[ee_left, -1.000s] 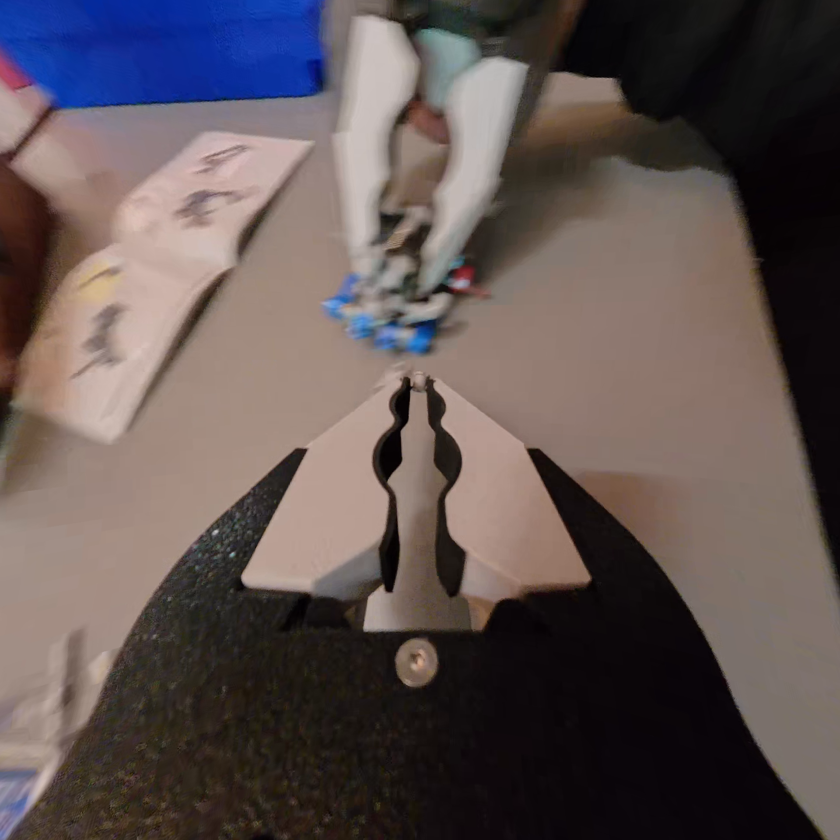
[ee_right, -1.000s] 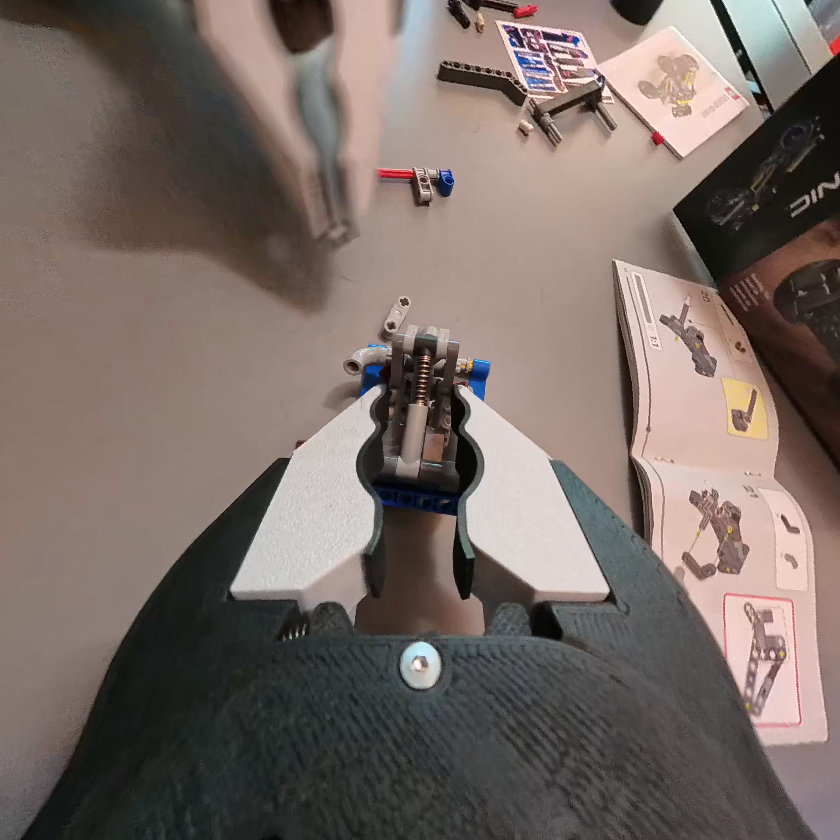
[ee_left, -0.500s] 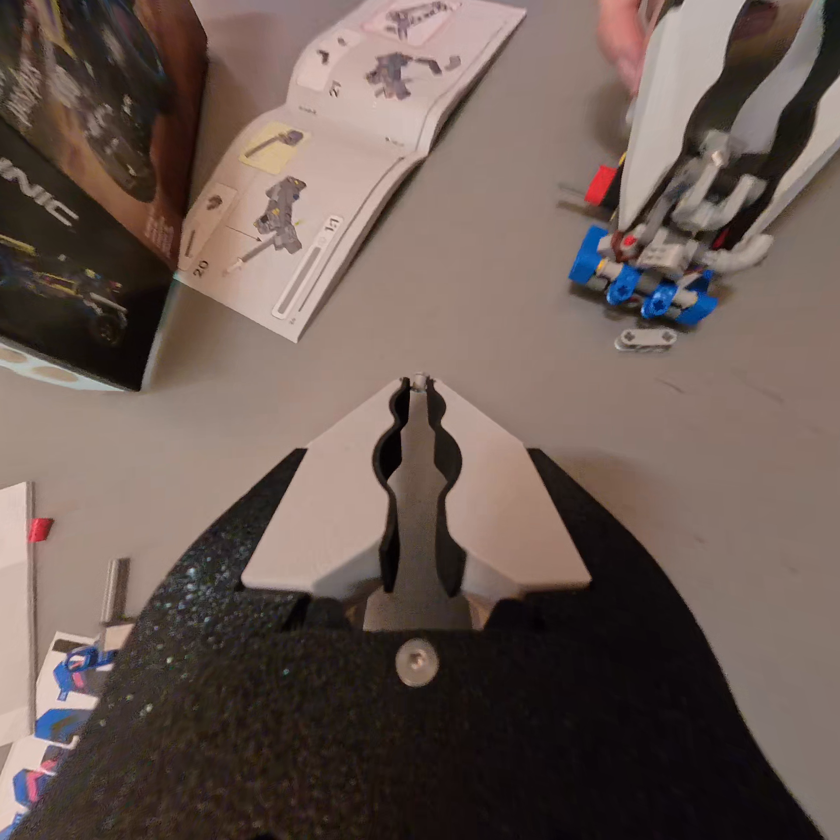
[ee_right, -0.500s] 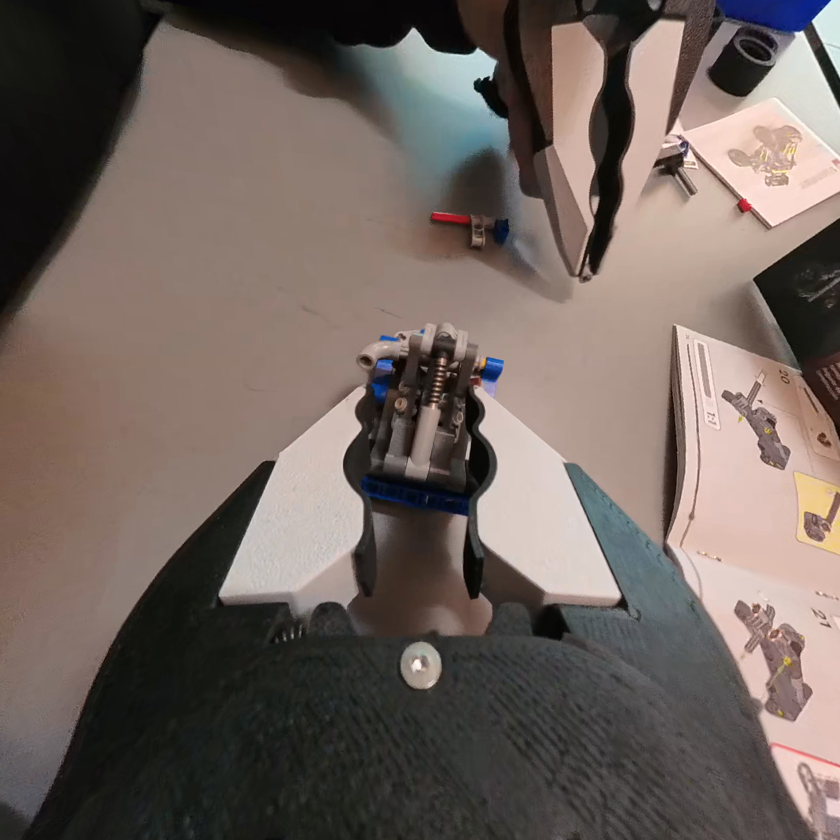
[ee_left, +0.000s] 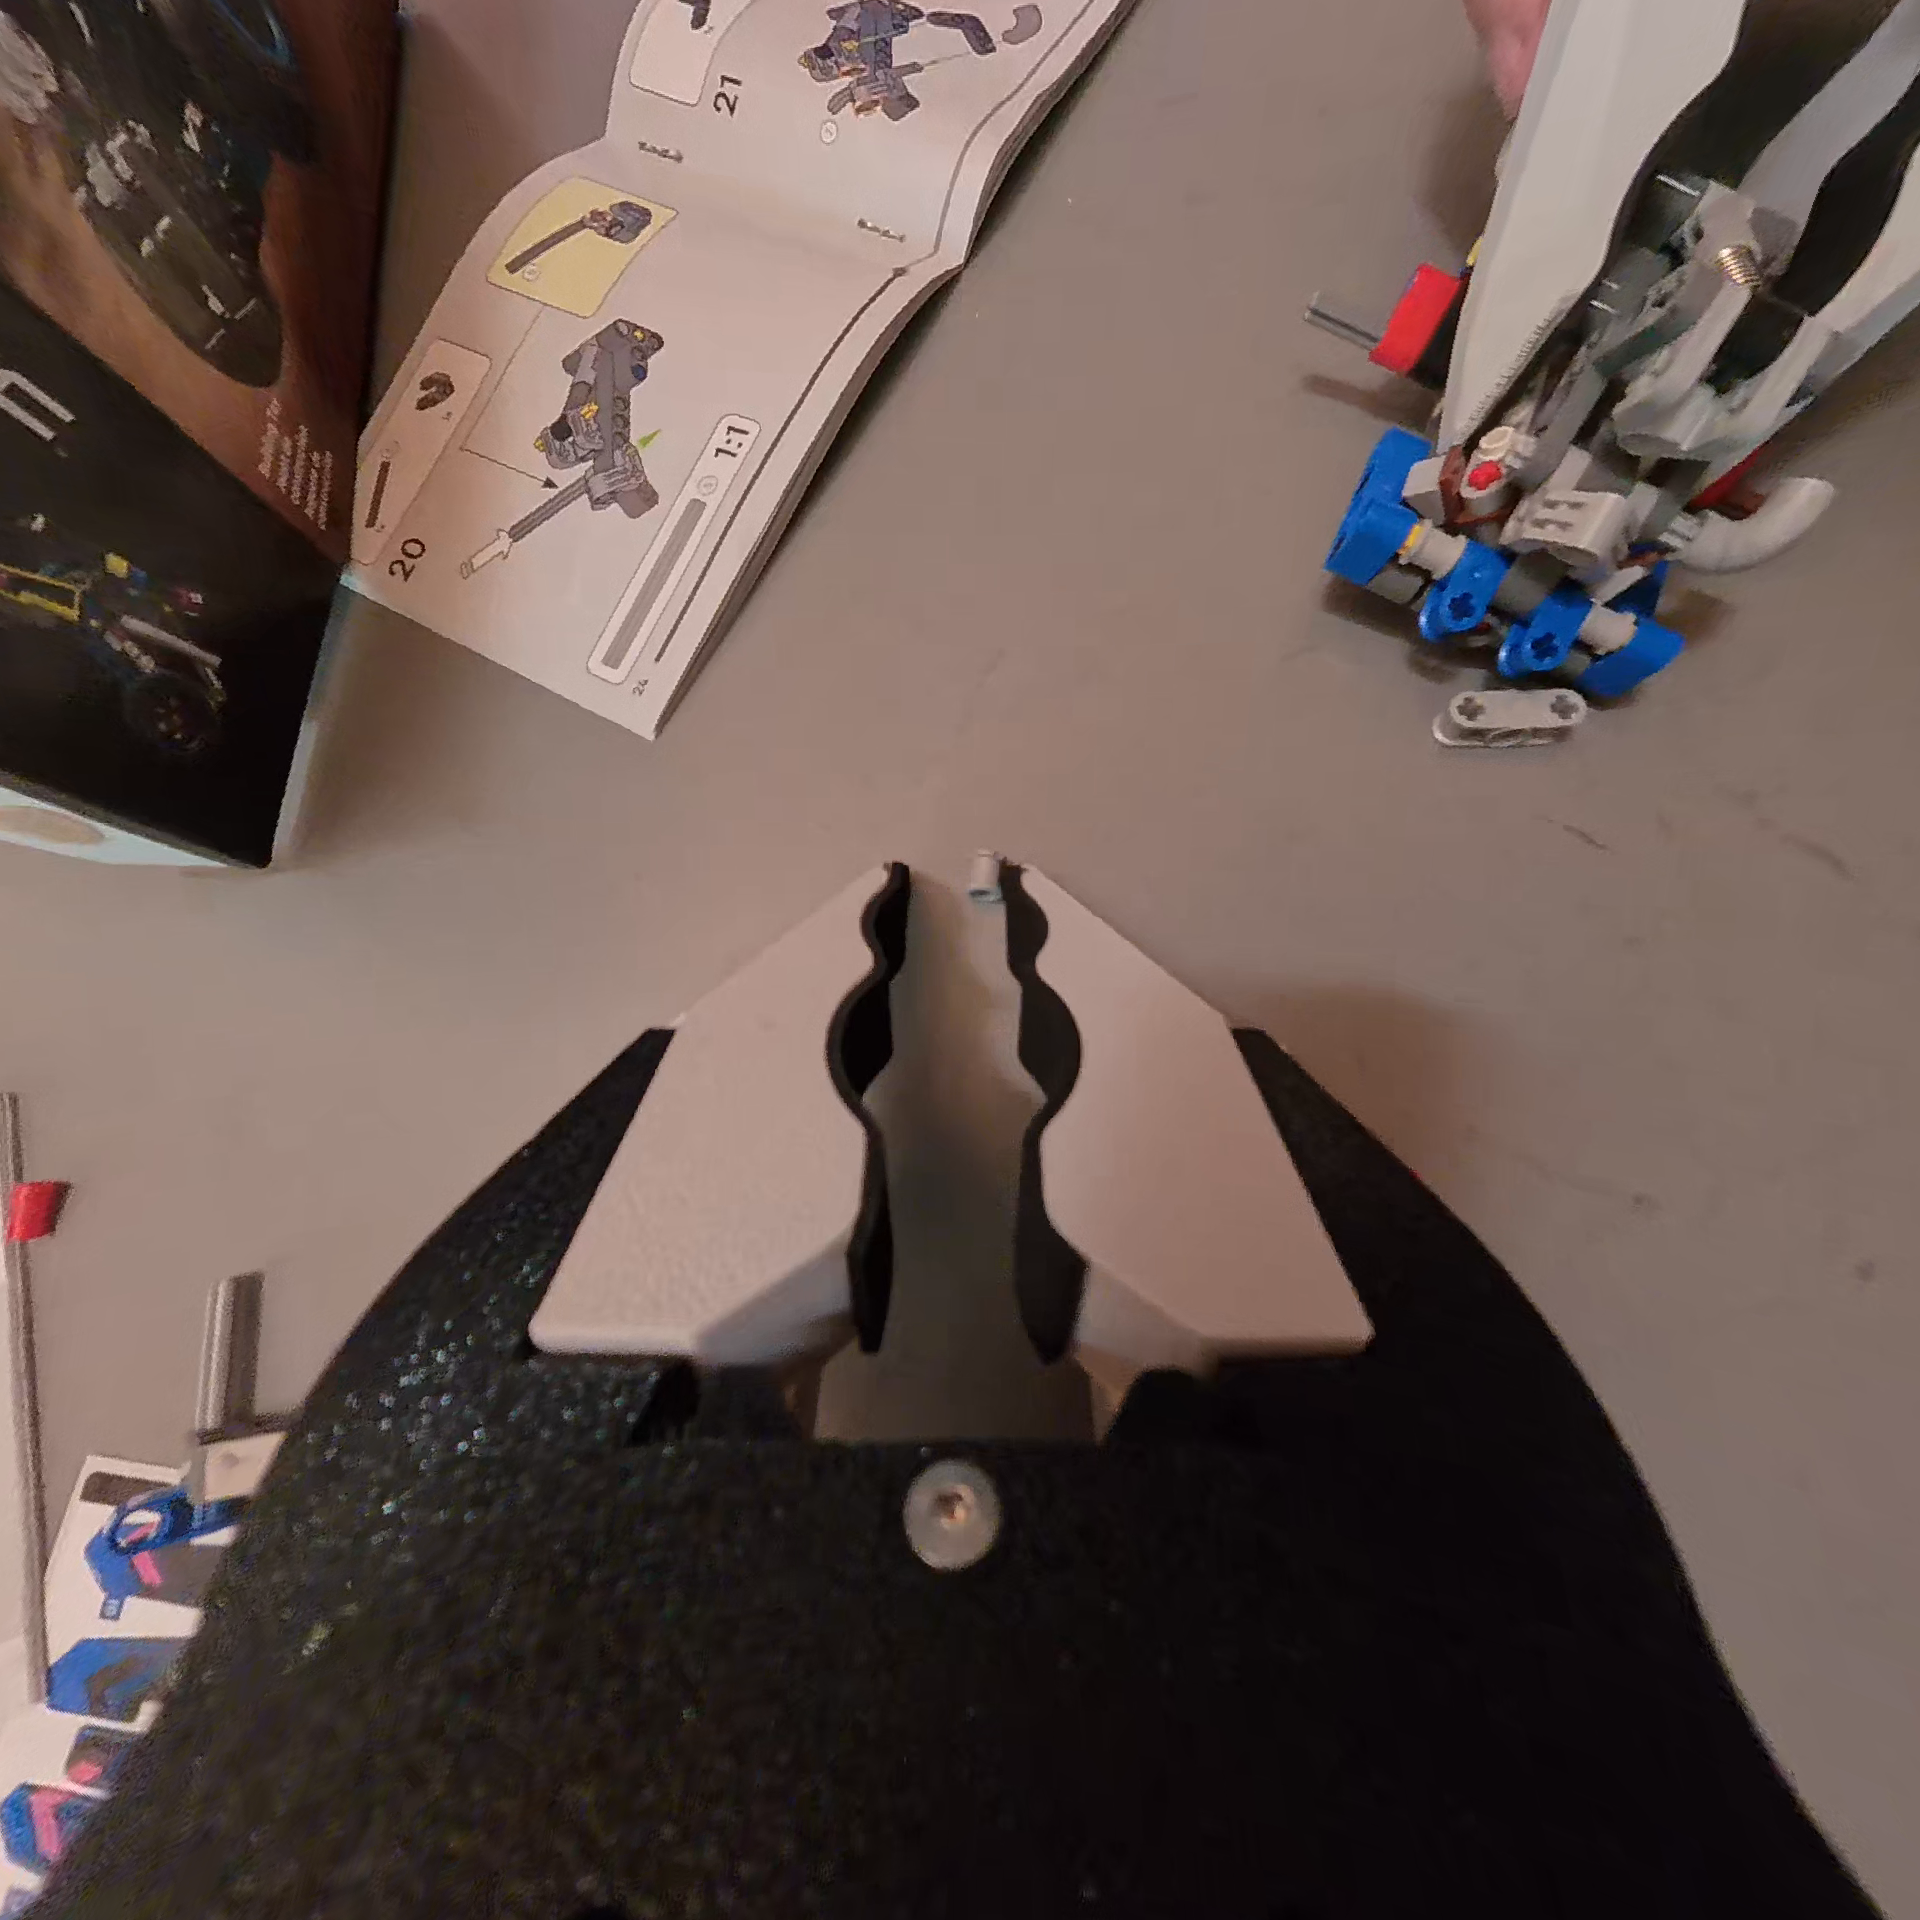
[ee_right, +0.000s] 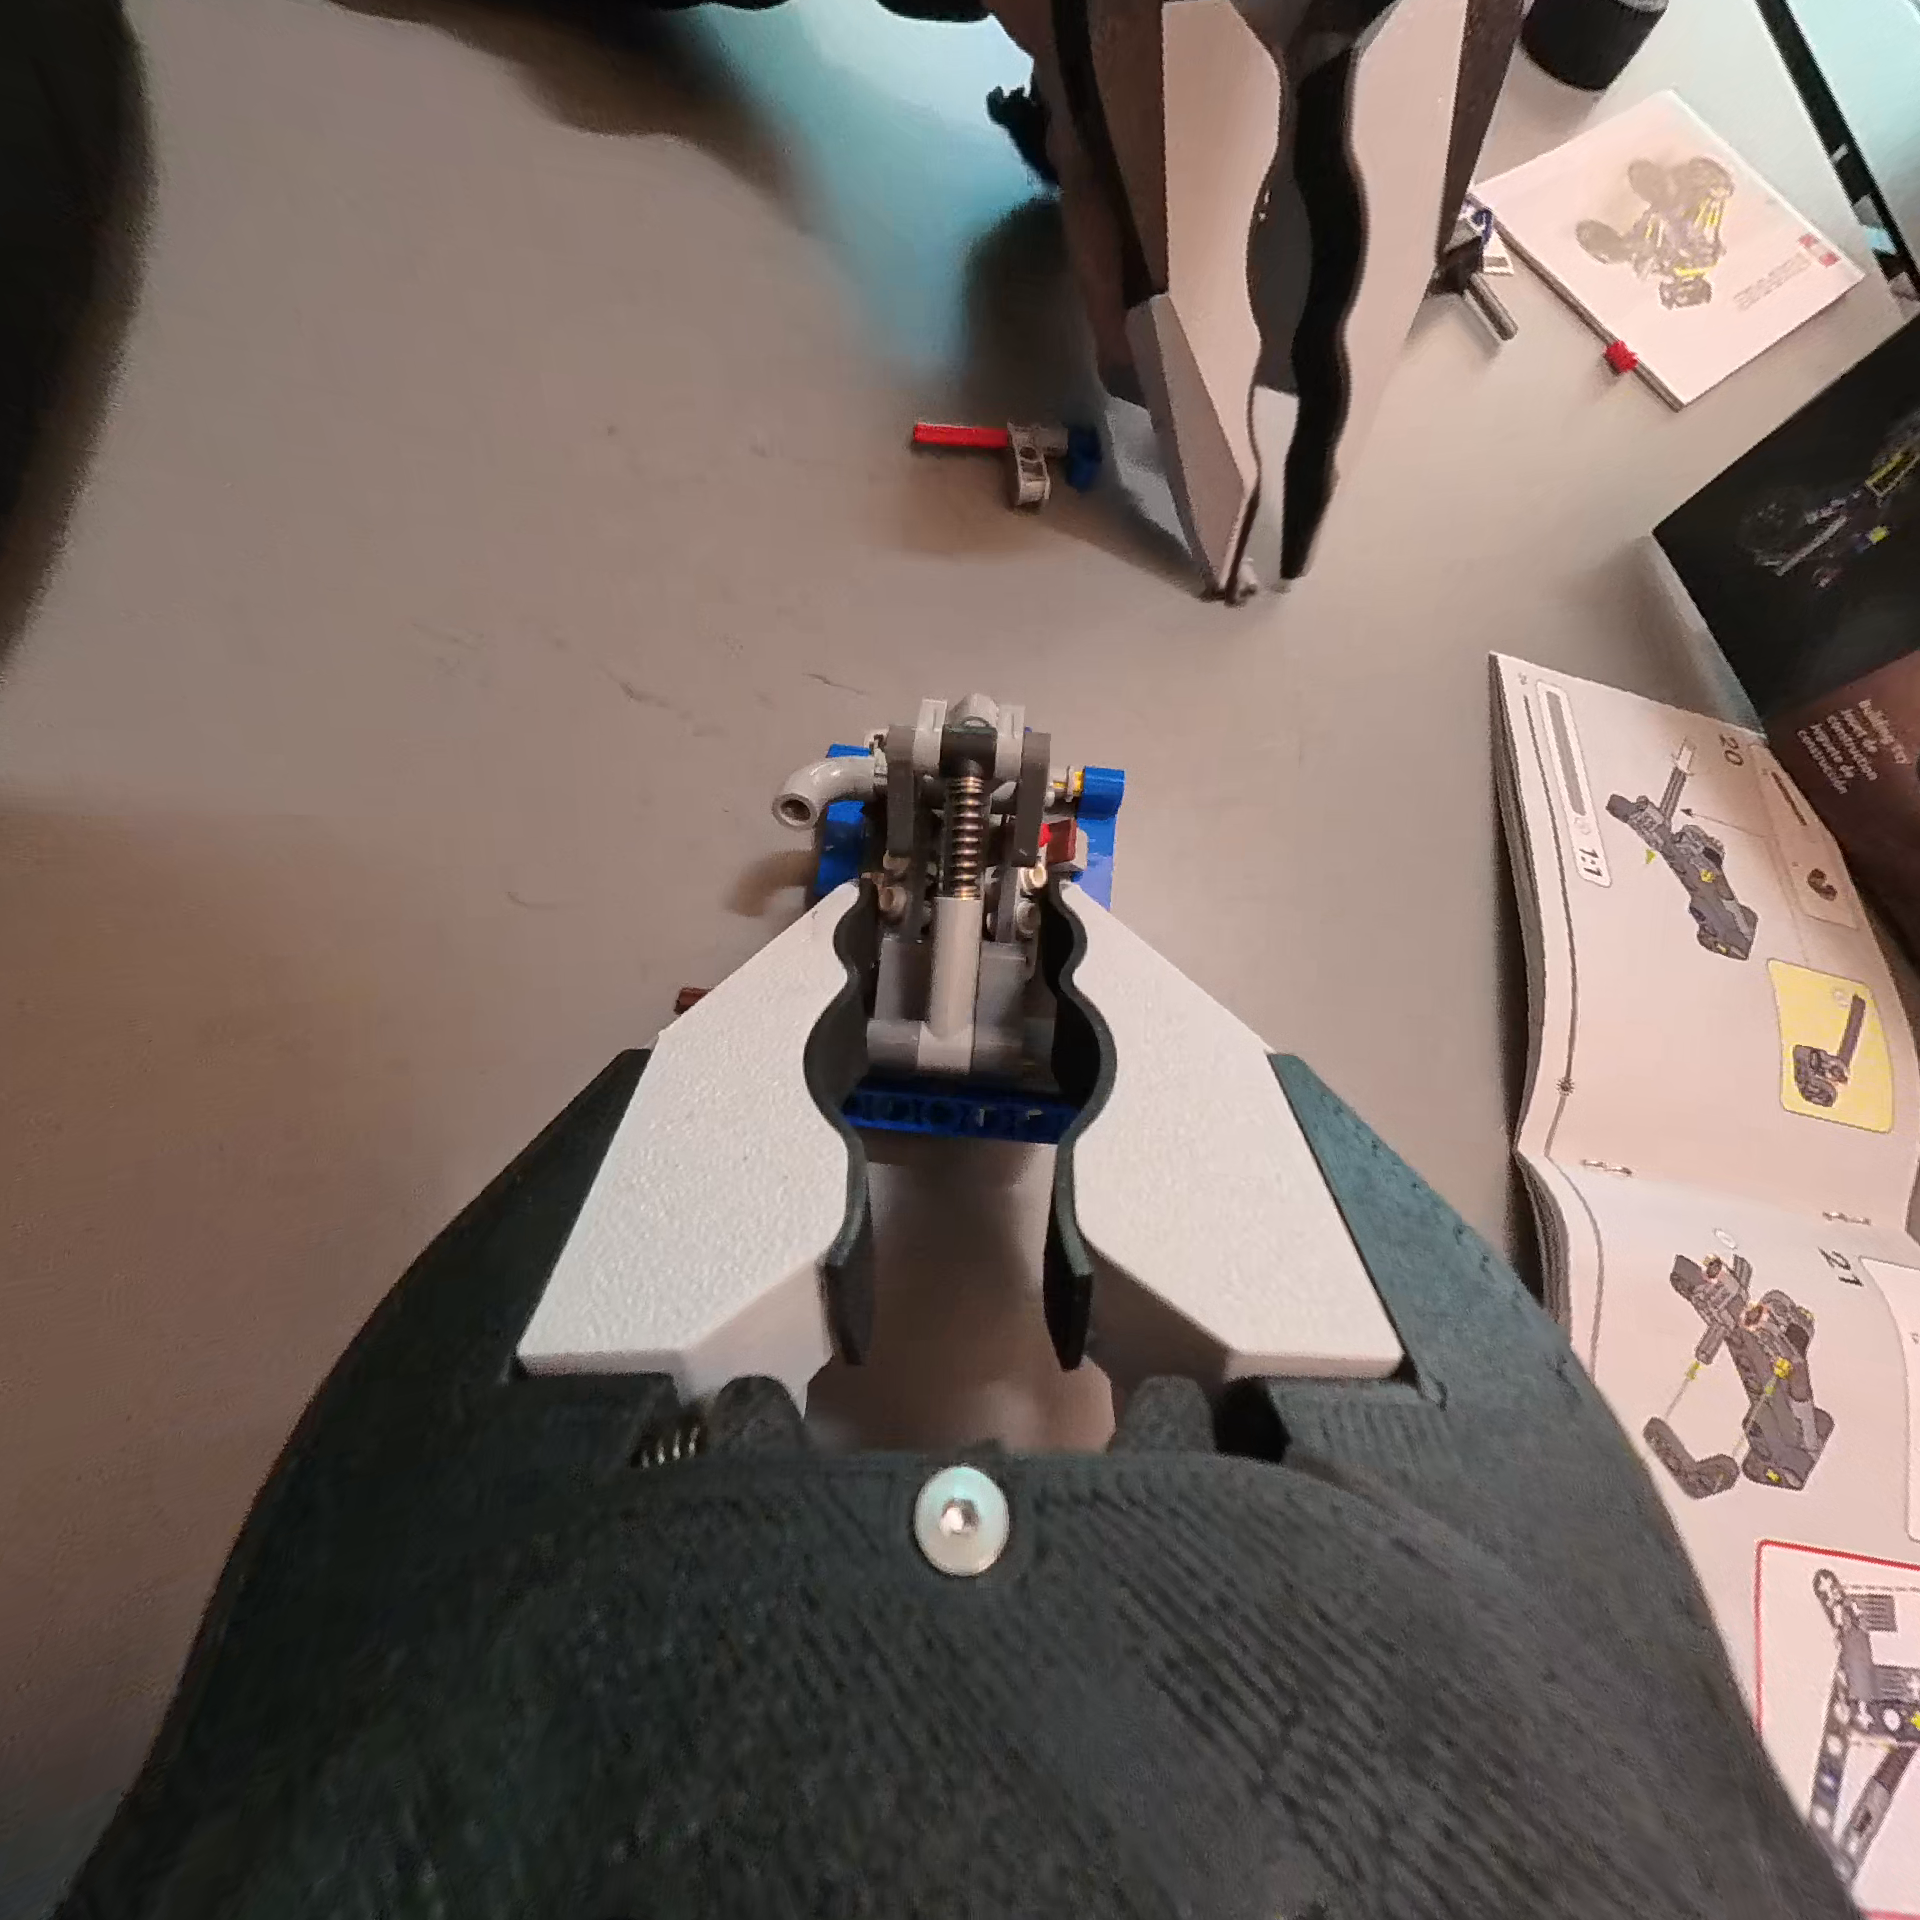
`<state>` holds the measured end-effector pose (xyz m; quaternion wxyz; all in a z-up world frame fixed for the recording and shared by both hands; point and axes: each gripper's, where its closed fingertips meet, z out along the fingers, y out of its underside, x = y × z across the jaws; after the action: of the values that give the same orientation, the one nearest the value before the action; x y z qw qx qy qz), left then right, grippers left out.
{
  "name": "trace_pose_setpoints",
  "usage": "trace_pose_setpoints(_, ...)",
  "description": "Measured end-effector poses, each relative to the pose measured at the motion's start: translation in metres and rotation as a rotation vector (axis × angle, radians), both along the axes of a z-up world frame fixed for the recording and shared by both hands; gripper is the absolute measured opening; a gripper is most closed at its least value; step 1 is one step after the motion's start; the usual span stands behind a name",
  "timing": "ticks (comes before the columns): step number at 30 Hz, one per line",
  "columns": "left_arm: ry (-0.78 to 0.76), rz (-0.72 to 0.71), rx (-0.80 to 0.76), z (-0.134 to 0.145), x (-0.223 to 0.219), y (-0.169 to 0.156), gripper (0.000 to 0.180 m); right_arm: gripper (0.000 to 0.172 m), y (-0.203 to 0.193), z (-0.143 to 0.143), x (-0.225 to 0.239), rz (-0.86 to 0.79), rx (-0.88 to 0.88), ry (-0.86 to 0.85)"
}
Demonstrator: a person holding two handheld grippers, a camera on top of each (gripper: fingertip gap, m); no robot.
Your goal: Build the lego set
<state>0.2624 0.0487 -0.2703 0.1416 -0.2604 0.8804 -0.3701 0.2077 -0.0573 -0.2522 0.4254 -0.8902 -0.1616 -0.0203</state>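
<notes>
Left gripper point(ee_left: 951, 883) spread, tiny grey peg point(ee_left: 982, 881) by one tip; right gripper point(ee_right: 961, 914) pinching toy-brick model point(ee_right: 961, 831); printed booklet point(ee_left: 675, 343) nearby, bare table point(ee_left: 1143, 779) between.

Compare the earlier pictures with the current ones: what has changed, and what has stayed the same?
The left hand-held gripper has opened; its jaws had pinched a tiny grey peg, which now sits against one fingertip only. The right hand-held gripper remains shut on the grey-and-blue brick assembly on the table.
</notes>
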Motion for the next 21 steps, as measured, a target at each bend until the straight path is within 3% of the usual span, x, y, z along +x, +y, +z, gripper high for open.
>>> trace_pose_setpoints(1, 0.004, 0.001, -0.007, 0.000, -0.001, 0.000, 0.017, 0.028, 0.000, 0.000, 0.000, -0.011, -0.003, -0.005)
trace_pose_setpoints(14, -0.006, 0.000, -0.074, 0.018, -0.011, -0.002, 0.028, 0.028, -0.002, 0.000, -0.003, -0.221, 0.021, 0.001)
trace_pose_setpoints(21, -0.007, 0.022, -0.112, 0.038, -0.049, -0.009, 0.027, 0.030, -0.011, 0.002, -0.004, -0.289, -0.036, 0.060)
